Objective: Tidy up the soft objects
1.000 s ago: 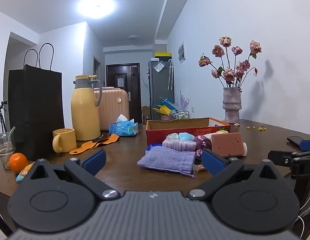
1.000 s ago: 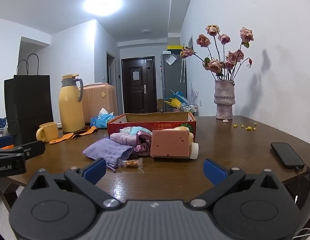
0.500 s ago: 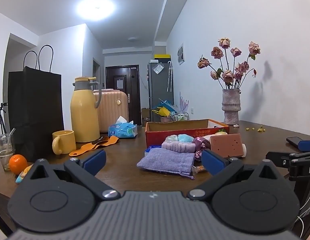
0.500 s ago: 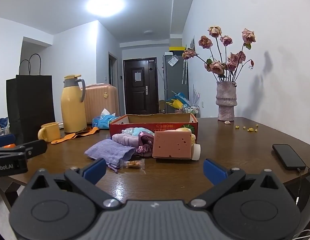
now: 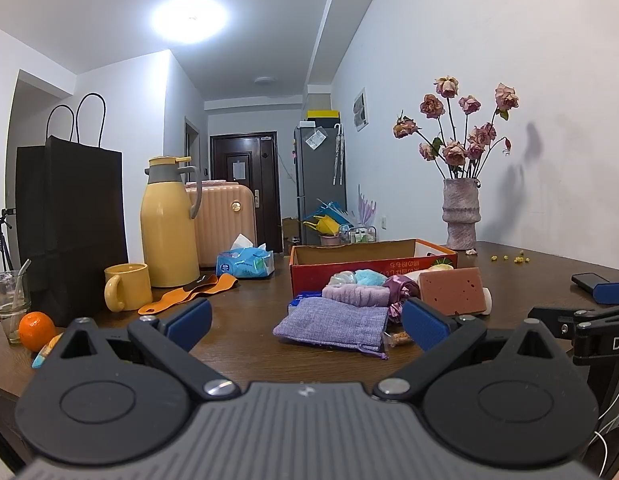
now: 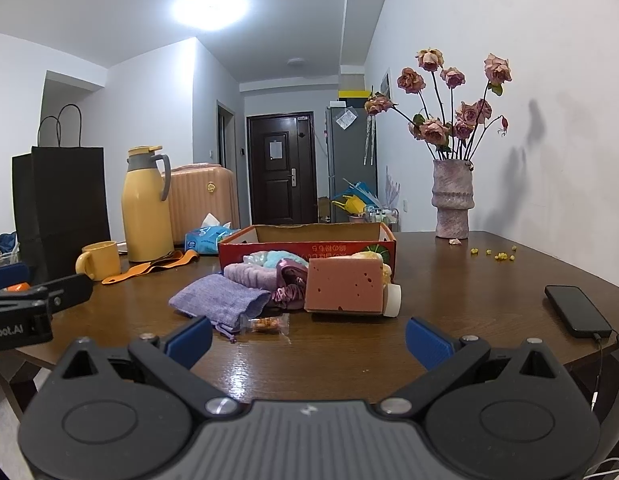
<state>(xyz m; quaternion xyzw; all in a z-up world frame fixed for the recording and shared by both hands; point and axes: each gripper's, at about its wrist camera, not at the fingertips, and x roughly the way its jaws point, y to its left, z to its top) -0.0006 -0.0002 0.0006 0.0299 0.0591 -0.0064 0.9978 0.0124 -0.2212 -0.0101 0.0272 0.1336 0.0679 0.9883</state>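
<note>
A pile of soft things lies on the brown table in front of a red cardboard box (image 5: 373, 258) (image 6: 309, 240): a purple cloth pouch (image 5: 333, 324) (image 6: 219, 300), a lilac rolled towel (image 5: 355, 294) (image 6: 249, 274), a purple satin scrunchie (image 5: 401, 290) (image 6: 289, 280), a light blue fluffy item (image 5: 369, 277) (image 6: 279, 258) and a pink sponge (image 5: 453, 290) (image 6: 345, 286). My left gripper (image 5: 307, 322) is open and empty, short of the pouch. My right gripper (image 6: 309, 334) is open and empty, short of the sponge.
At the left stand a yellow thermos (image 5: 167, 224), a yellow mug (image 5: 125, 292), a black paper bag (image 5: 69, 224), a glass (image 5: 7, 300) and an orange (image 5: 36, 325). A tissue pack (image 5: 245, 262), an orange strap (image 5: 189, 294), a flower vase (image 6: 452, 202), a phone (image 6: 577, 310) and a snack packet (image 6: 267, 324) are there too.
Both grippers have risen and pulled back slightly, so the table scene sits a little lower and smaller. Nothing on the table has moved.
</note>
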